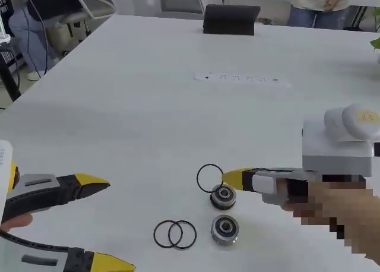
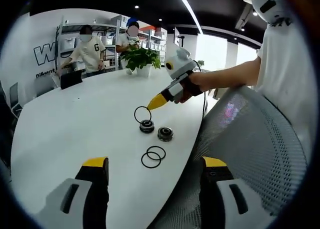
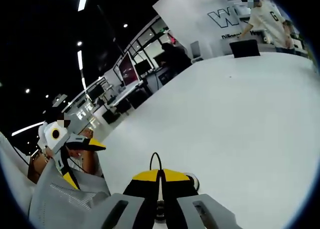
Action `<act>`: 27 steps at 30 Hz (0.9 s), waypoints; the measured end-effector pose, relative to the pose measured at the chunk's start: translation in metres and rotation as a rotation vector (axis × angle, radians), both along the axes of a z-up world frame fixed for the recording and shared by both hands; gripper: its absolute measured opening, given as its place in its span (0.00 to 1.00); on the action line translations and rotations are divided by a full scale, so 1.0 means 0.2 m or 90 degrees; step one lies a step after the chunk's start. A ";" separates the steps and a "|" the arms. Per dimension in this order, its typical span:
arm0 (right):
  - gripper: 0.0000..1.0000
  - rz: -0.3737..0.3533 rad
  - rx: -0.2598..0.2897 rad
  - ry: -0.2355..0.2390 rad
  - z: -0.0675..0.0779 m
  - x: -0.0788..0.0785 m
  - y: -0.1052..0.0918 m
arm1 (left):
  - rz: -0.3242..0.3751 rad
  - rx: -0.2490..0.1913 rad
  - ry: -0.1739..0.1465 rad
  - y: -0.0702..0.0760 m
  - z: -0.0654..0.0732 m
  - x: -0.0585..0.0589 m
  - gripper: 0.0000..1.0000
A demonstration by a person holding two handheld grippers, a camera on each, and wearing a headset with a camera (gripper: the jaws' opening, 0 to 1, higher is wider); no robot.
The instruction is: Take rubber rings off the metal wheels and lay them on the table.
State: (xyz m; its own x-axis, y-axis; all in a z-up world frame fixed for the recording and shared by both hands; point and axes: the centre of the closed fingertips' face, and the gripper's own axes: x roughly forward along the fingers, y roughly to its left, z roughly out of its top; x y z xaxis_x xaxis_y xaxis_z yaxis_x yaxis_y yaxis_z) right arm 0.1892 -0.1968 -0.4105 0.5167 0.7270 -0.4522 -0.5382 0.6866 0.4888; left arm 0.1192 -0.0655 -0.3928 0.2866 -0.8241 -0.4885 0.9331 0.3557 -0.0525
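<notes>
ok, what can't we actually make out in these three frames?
- Right gripper view: the right gripper's shut yellow-tipped jaws cover most of the farther silver metal wheel; whether the held black rubber ring is clear of it is hidden.
- Head view: the nearer silver metal wheel is too small to tell if a ring is on it.
- Head view: the left gripper's lower jaw is partly cut off by the bottom edge.
</notes>
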 end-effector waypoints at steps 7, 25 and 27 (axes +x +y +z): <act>0.00 0.002 0.011 -0.006 0.03 -0.01 0.02 | -0.002 0.011 0.009 -0.01 -0.04 -0.01 0.73; 0.00 0.030 0.041 -0.011 0.09 -0.06 0.13 | 0.003 -0.002 0.017 -0.02 -0.04 -0.03 0.73; 0.00 0.036 0.043 -0.009 0.09 -0.07 0.14 | 0.004 -0.004 0.018 -0.02 -0.04 -0.03 0.73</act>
State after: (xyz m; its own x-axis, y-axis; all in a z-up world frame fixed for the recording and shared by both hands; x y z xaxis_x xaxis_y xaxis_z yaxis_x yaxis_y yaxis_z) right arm 0.1760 -0.1686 -0.3924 0.4793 0.7844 -0.3937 -0.5826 0.6198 0.5257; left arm 0.1134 -0.0698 -0.4012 0.2778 -0.8254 -0.4915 0.9288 0.3613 -0.0818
